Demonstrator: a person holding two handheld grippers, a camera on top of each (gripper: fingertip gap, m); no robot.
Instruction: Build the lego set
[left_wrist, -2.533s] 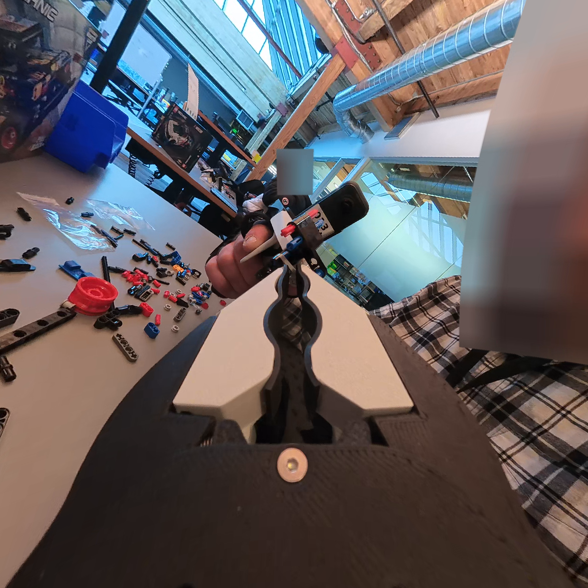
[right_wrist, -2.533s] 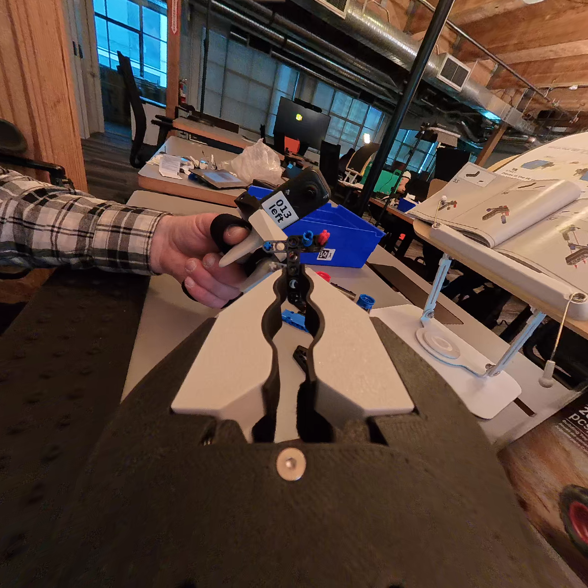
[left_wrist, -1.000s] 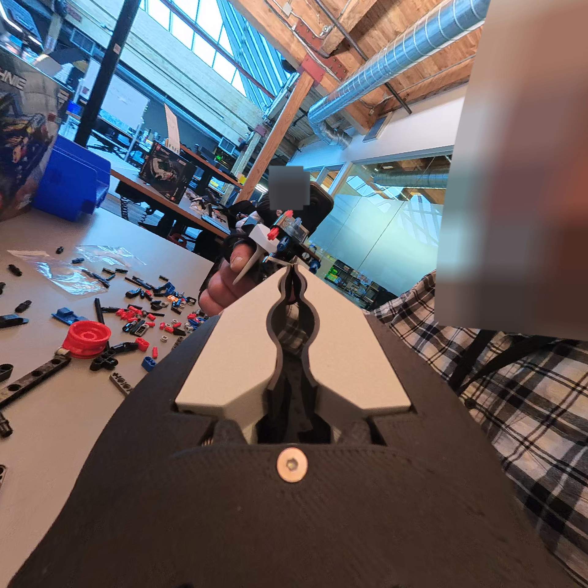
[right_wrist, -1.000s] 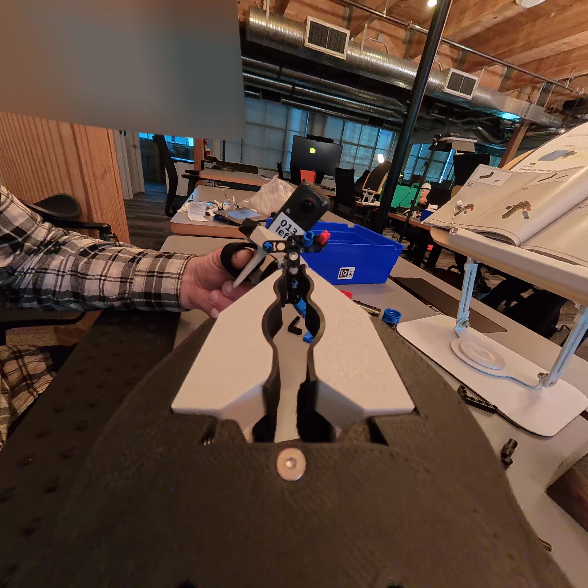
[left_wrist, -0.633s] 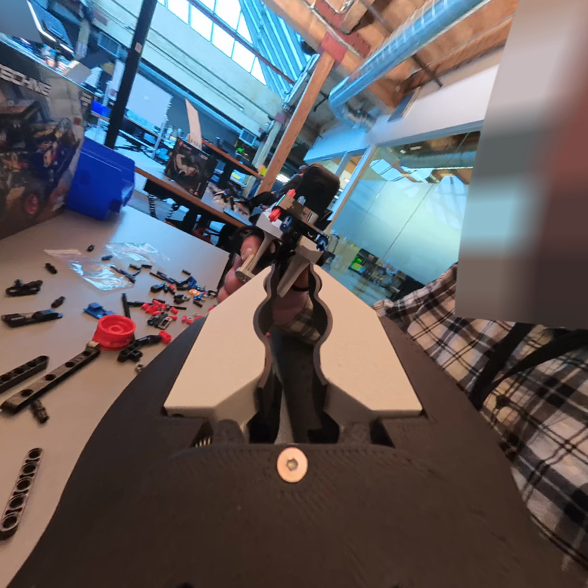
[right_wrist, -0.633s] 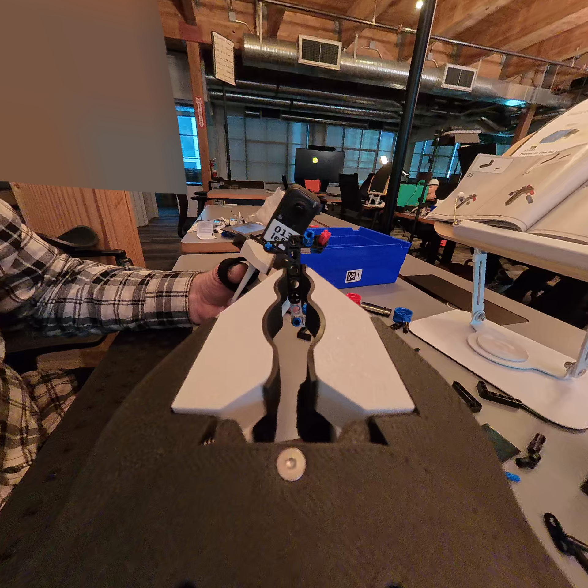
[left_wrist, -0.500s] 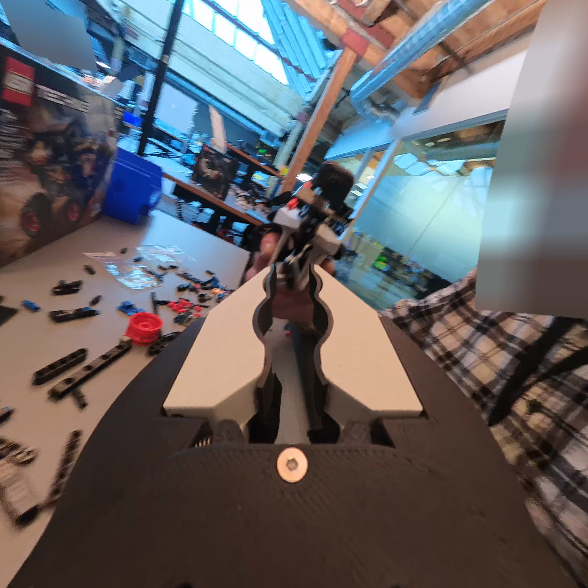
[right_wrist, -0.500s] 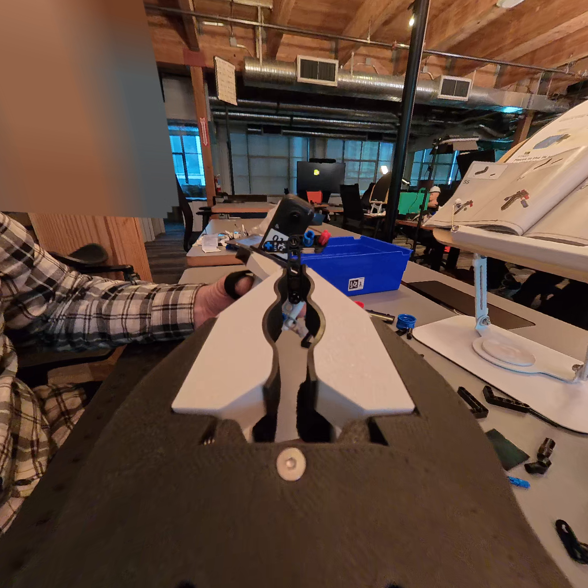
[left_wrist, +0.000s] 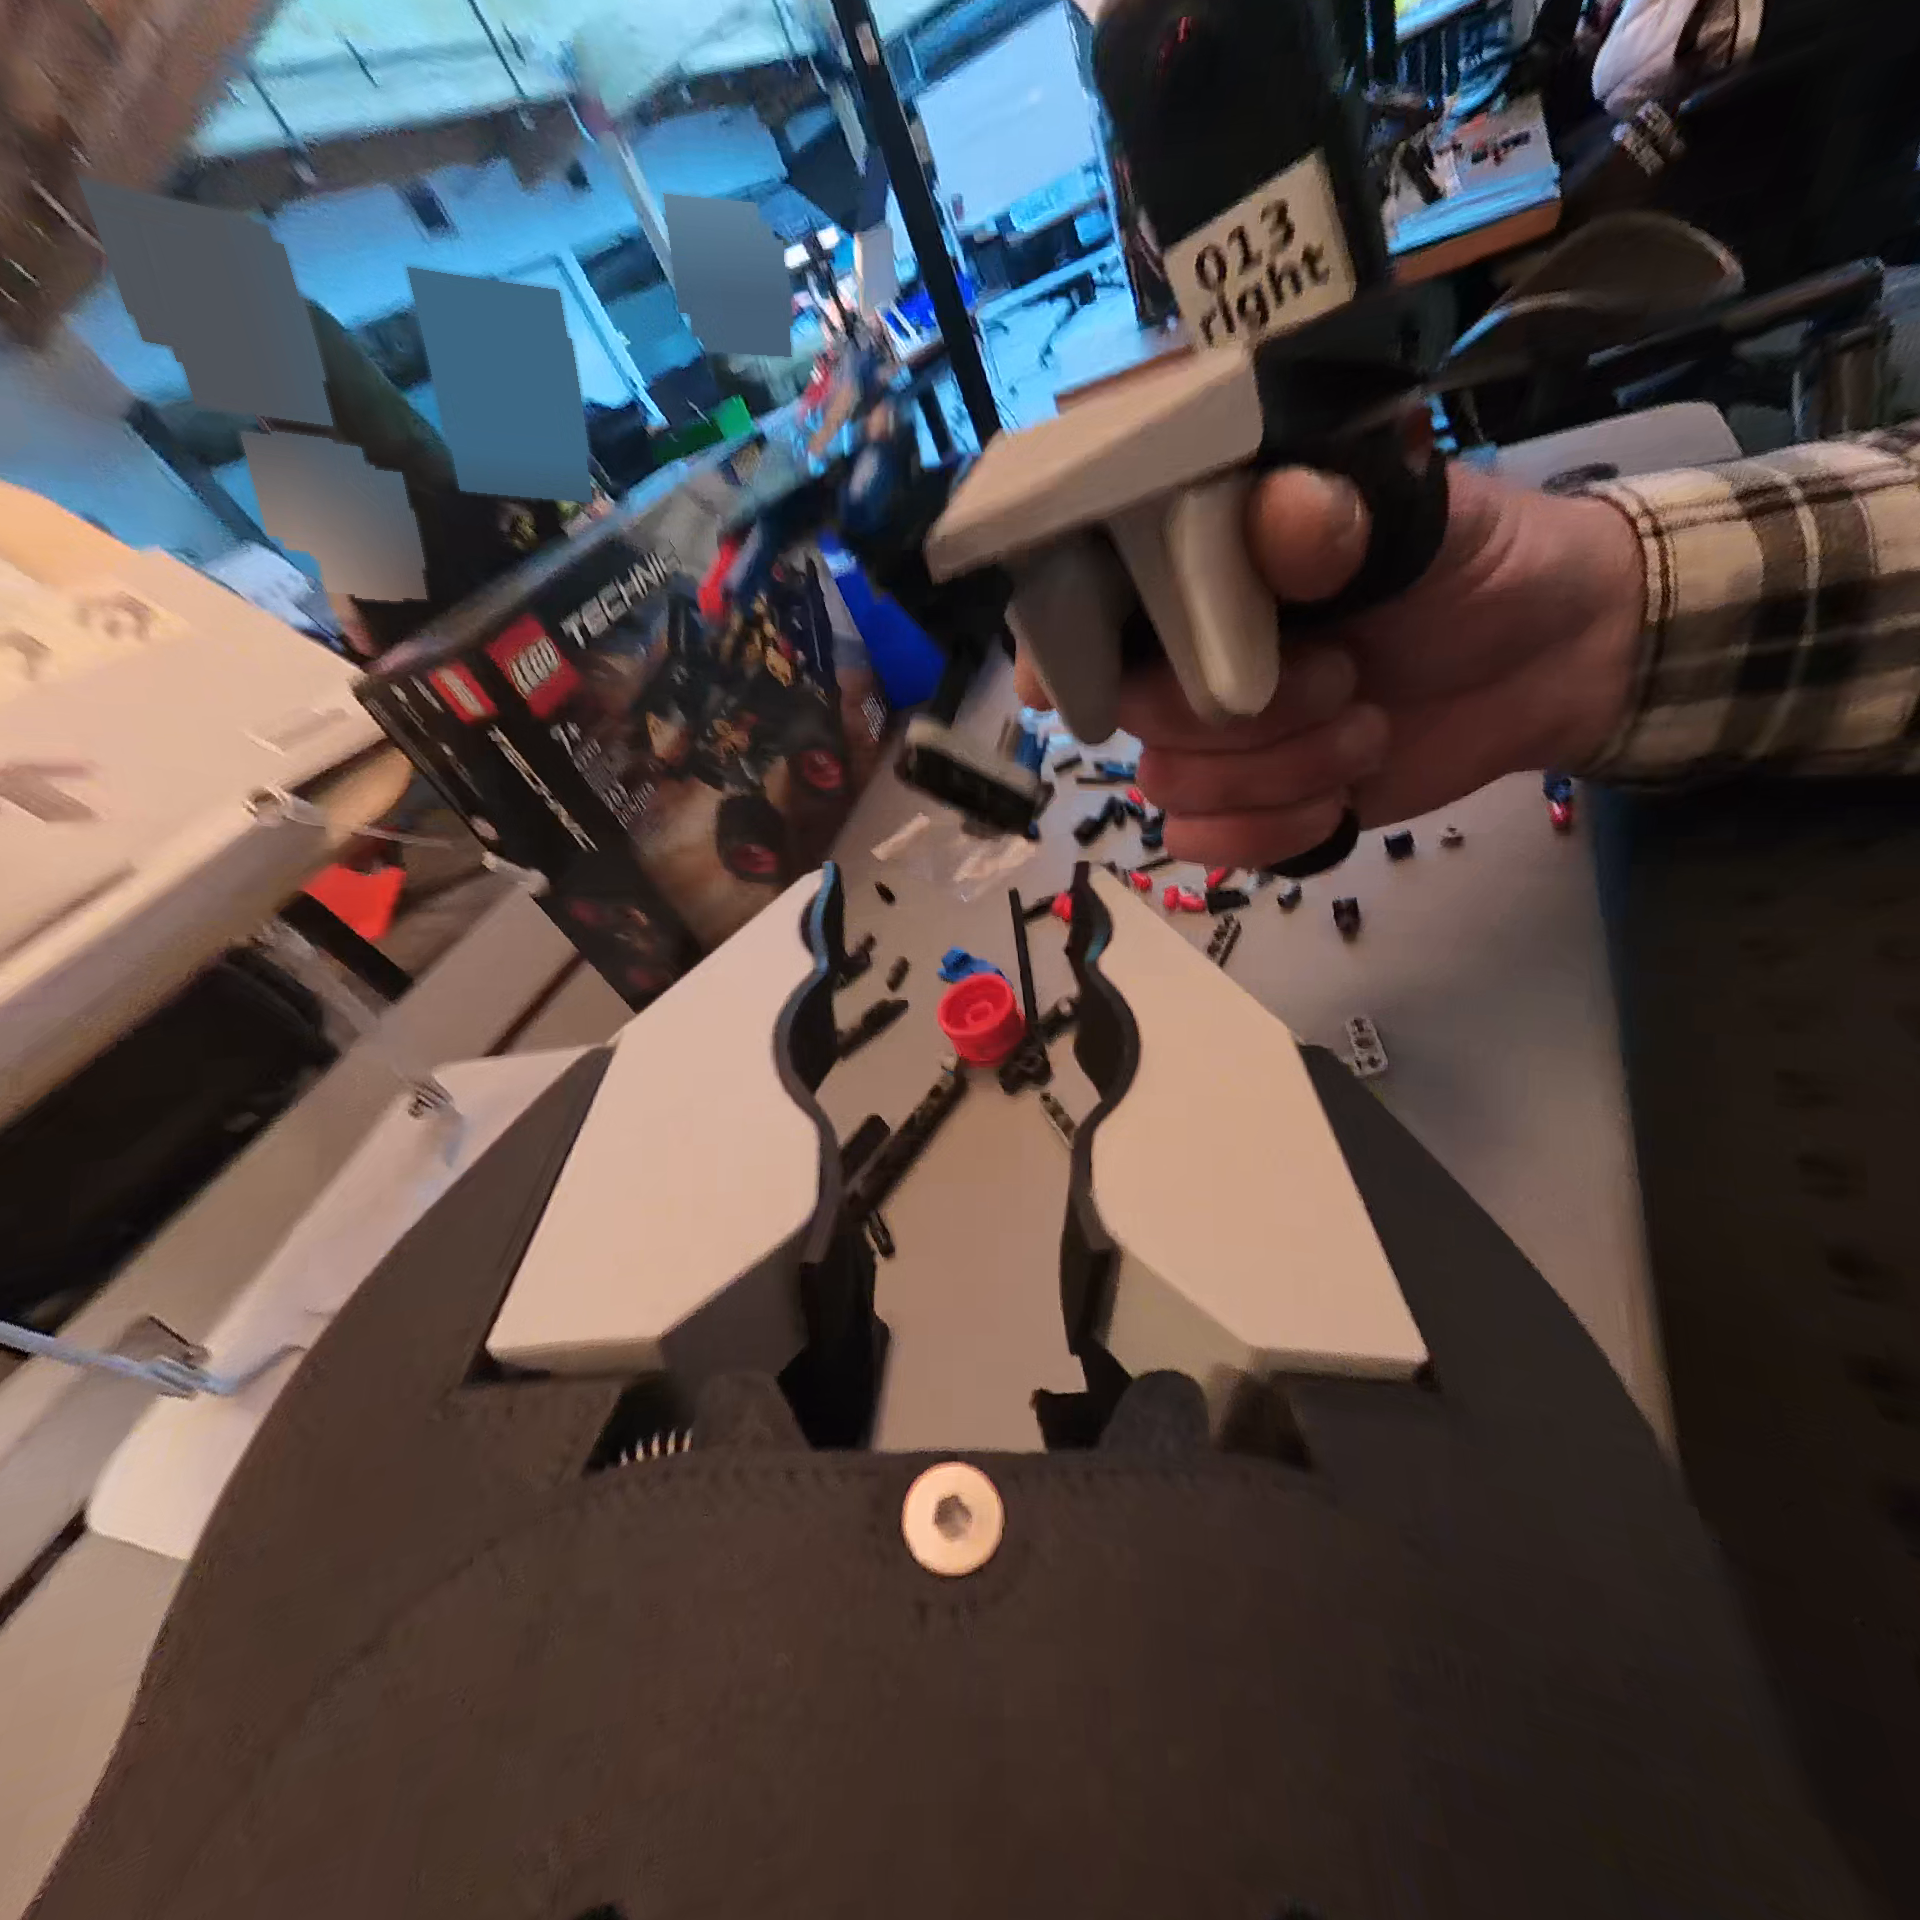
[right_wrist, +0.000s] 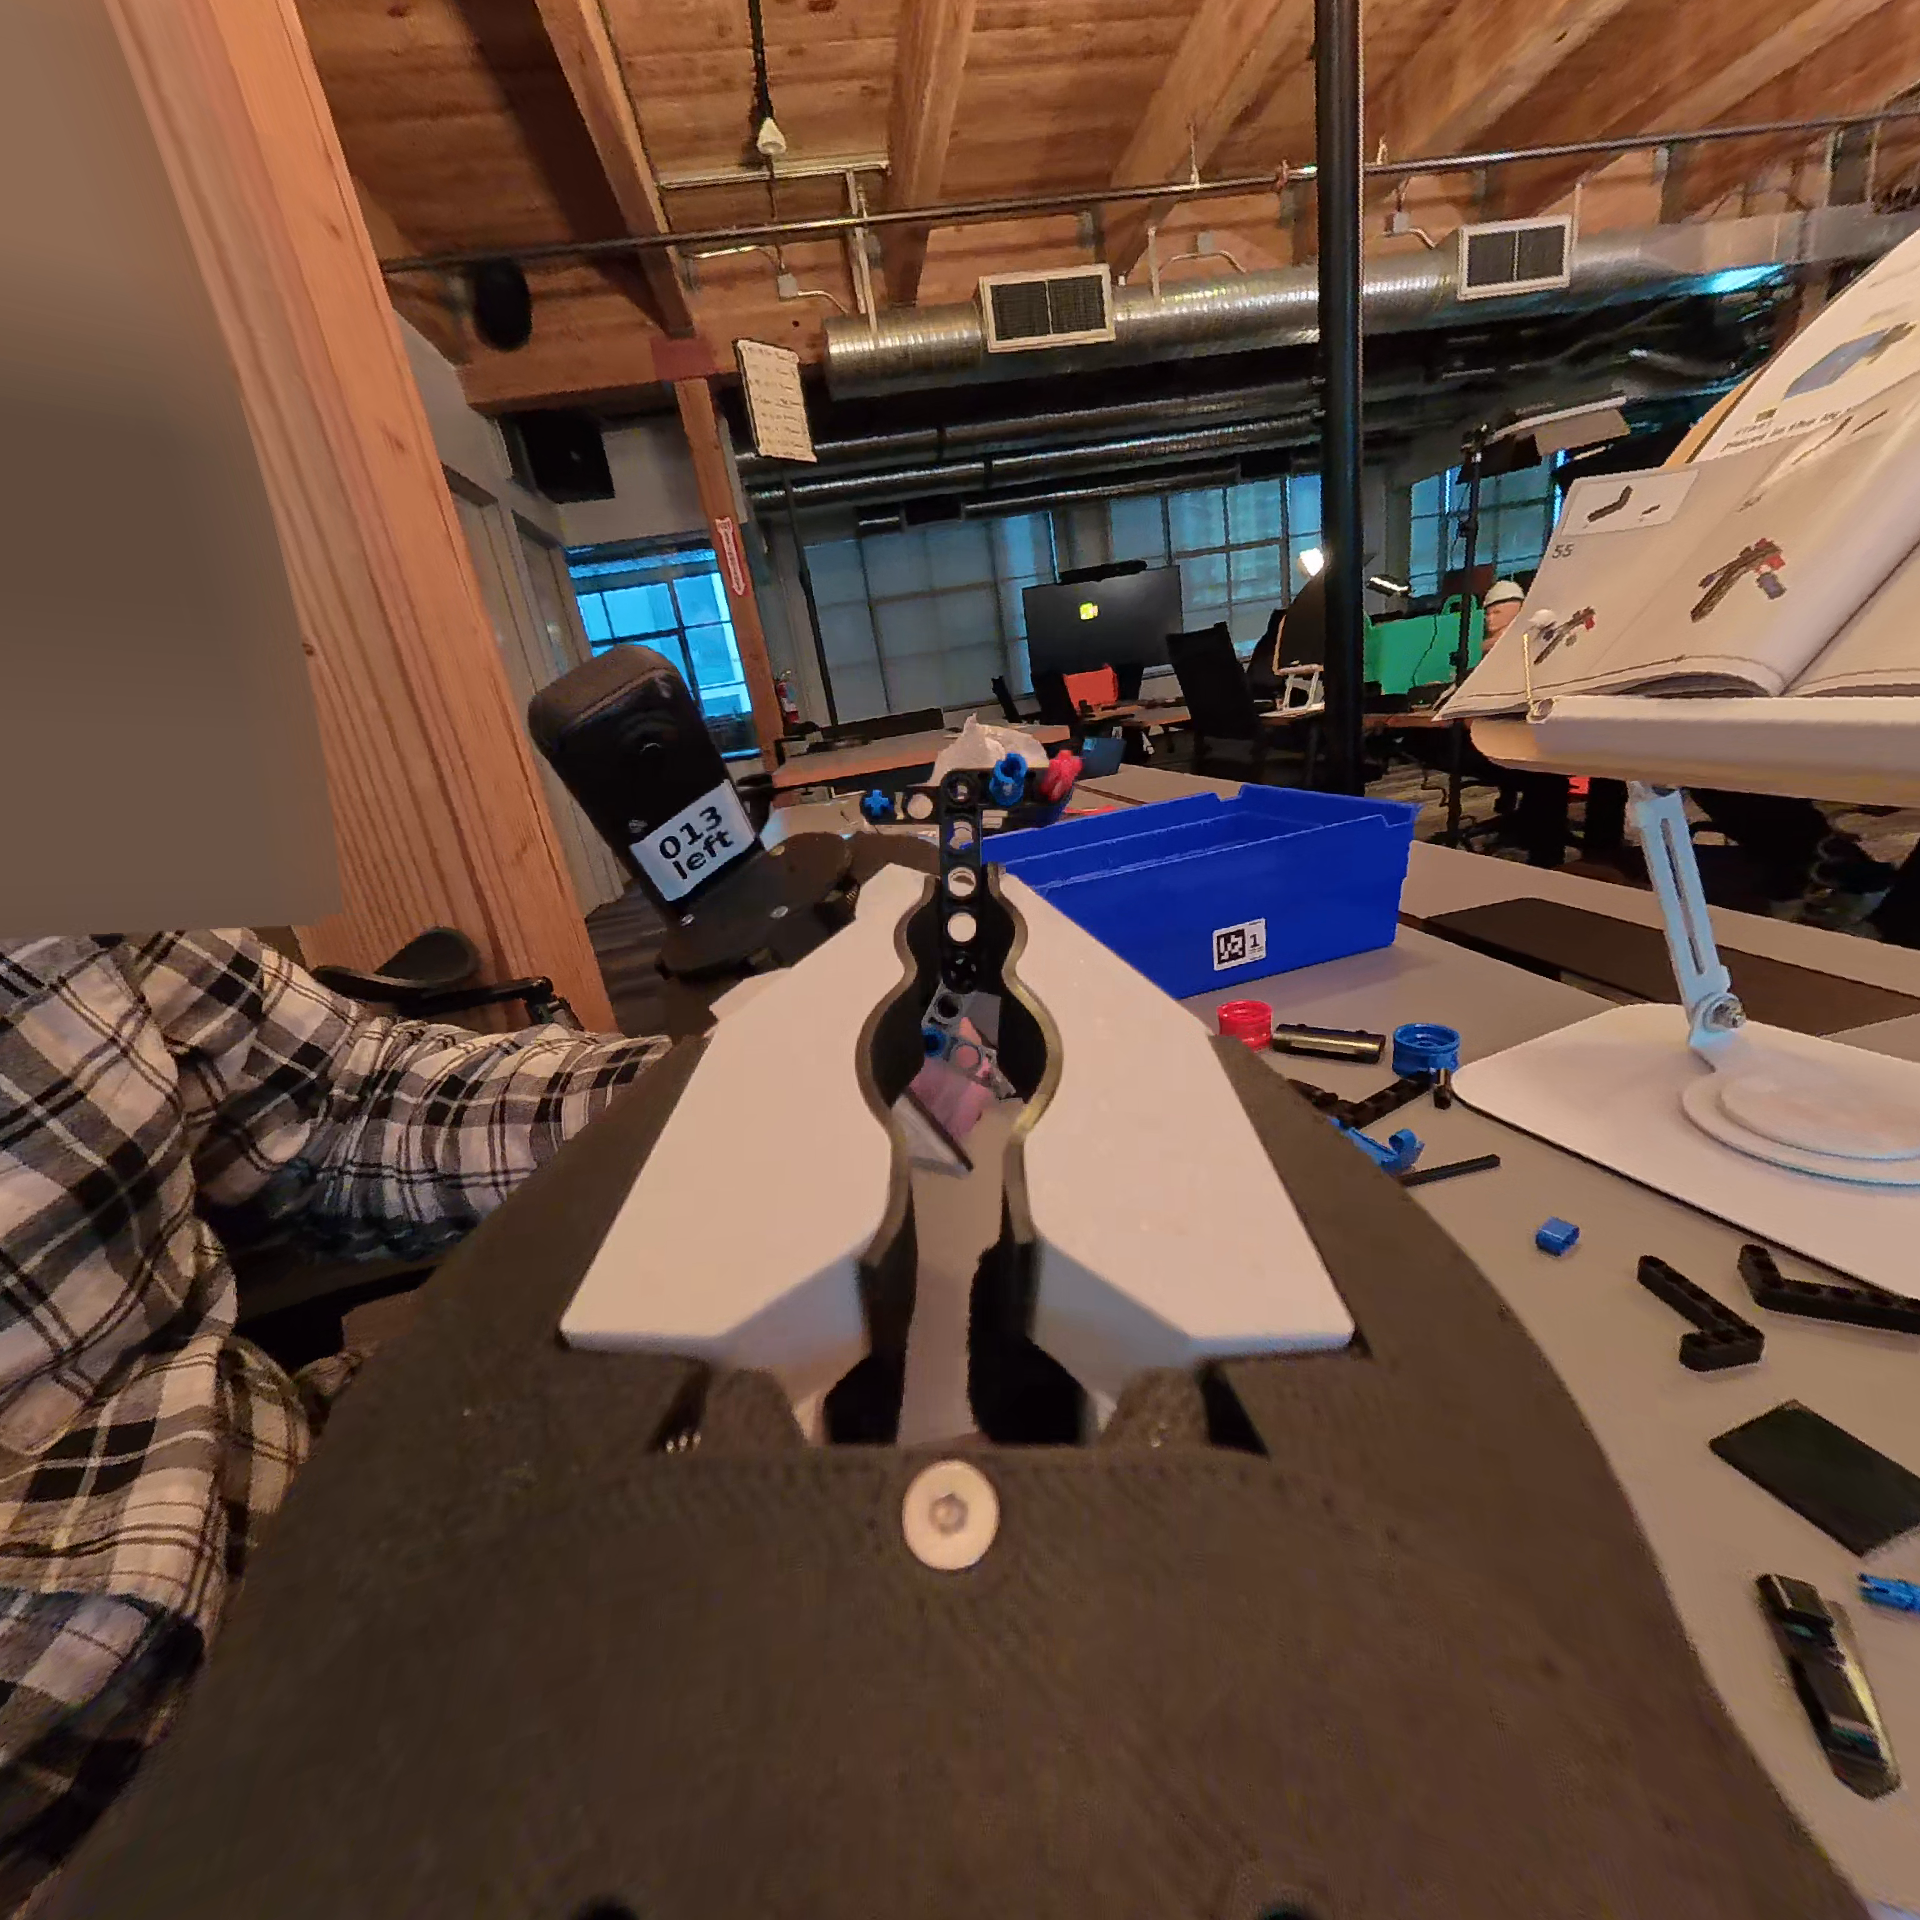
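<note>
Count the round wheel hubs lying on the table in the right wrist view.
2: a red hub before the blue bin, and a blue hub near the white stand base. Others may be hidden.

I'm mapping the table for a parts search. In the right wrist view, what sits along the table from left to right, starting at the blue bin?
Blue bin → red ring → black cylinder piece → blue ring → white stand base holding the instruction booklet.
</note>
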